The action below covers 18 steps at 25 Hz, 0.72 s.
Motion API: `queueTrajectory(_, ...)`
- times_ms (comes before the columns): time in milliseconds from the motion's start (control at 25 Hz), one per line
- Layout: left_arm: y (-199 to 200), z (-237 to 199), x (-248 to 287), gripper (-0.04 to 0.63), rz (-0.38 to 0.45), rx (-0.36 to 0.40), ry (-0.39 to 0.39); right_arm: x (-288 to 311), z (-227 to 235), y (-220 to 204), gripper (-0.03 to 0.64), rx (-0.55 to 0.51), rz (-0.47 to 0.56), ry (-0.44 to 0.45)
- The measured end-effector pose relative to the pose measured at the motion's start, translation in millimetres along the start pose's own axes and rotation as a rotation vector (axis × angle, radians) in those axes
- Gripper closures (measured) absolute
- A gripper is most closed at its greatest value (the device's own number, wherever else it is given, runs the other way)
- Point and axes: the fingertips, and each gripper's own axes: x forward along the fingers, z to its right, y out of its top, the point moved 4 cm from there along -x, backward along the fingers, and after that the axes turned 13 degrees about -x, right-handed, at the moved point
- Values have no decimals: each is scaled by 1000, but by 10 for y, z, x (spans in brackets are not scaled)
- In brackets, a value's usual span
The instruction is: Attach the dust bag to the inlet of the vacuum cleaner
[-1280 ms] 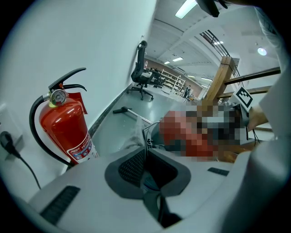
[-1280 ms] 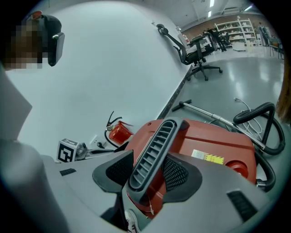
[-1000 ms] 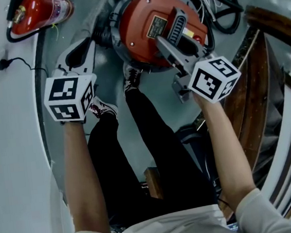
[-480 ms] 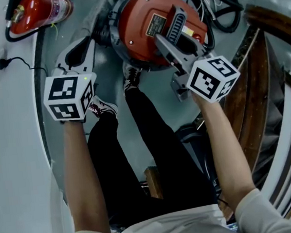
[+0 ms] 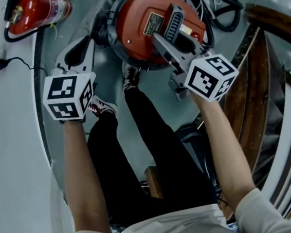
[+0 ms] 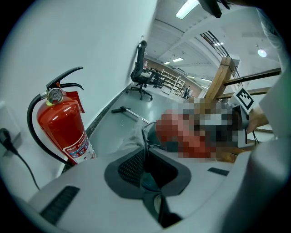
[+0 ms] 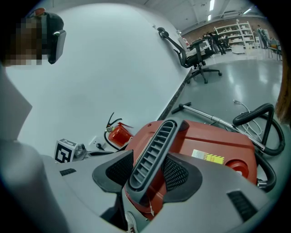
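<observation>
The vacuum cleaner (image 5: 139, 34), a glossy red dome, sits on the floor at far centre. Its ribbed dark handle (image 7: 152, 150) runs lengthwise away from the right gripper (image 5: 162, 40), whose mesh-padded jaws clamp it from both sides. The left gripper (image 6: 145, 148), at the dome's left rim, is nearly closed on a thin dark edge (image 6: 144, 134). The crinkled clear film (image 6: 129, 139) just left of that edge may be the dust bag.

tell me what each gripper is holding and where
The right gripper: the vacuum's ribbed handle, at its near end. The left gripper: pinched on a thin dark edge by the vacuum; what it is cannot be told.
</observation>
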Motion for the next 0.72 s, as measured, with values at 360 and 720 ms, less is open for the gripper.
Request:
queueTrajectory(360, -16, 38, 9, 571, -6, -3, -9, -6, 12, -32, 426, 5, 9, -2)
queueTrajectory(720, -28, 62, 17, 568, -5, -24, -14, -4, 3, -13, 426, -2, 14, 1)
